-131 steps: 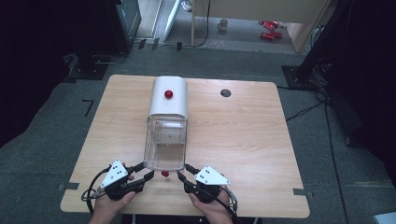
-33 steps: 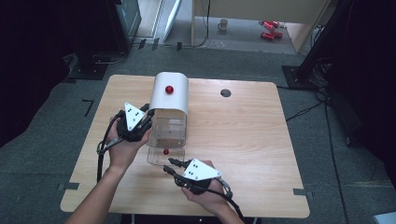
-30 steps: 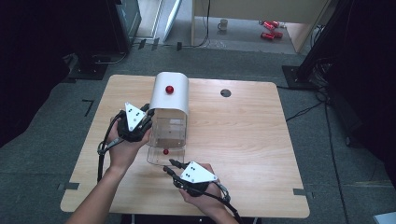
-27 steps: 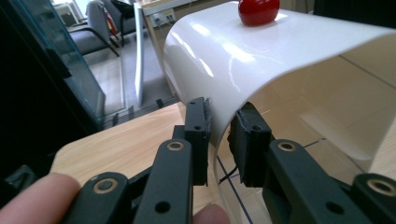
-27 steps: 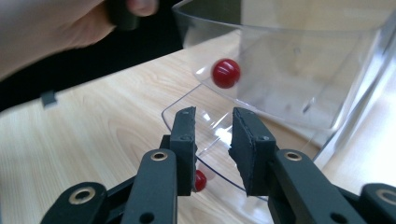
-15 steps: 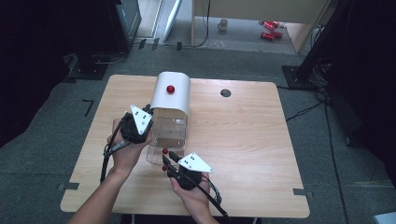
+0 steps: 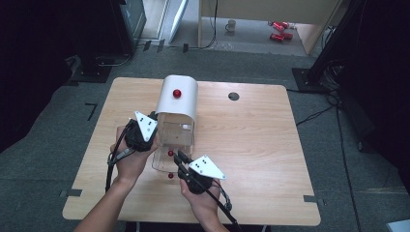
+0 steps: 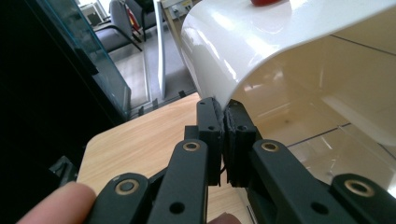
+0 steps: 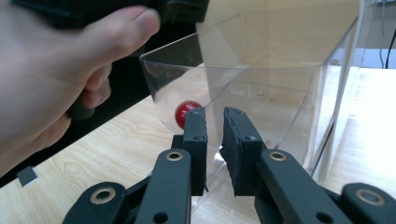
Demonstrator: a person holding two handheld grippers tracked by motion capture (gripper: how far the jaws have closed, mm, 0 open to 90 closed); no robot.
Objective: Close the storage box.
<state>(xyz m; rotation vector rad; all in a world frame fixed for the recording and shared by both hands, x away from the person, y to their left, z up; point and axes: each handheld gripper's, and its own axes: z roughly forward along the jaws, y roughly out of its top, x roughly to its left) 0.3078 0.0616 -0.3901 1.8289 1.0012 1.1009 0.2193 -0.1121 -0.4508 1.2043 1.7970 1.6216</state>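
Where the clear box [image 7: 173,141] lies lengthwise on the table [image 7: 261,140], its white cover [image 7: 178,96] sits at the far end, and a red knob [image 7: 177,93] tops that cover. The left gripper [image 8: 223,122], jaws nearly together, pinches the cover's lower edge at the box's left side. The right gripper [image 9: 214,122], jaws a narrow gap apart, straddles the near clear wall without visibly clamping it; a red ball [image 9: 185,112] lies just beyond its left jaw, inside the wall. Another red ball [image 7: 170,176] rests on the table beside this gripper. Open tabletop extends to its right. Both forearms enter from the near edge.
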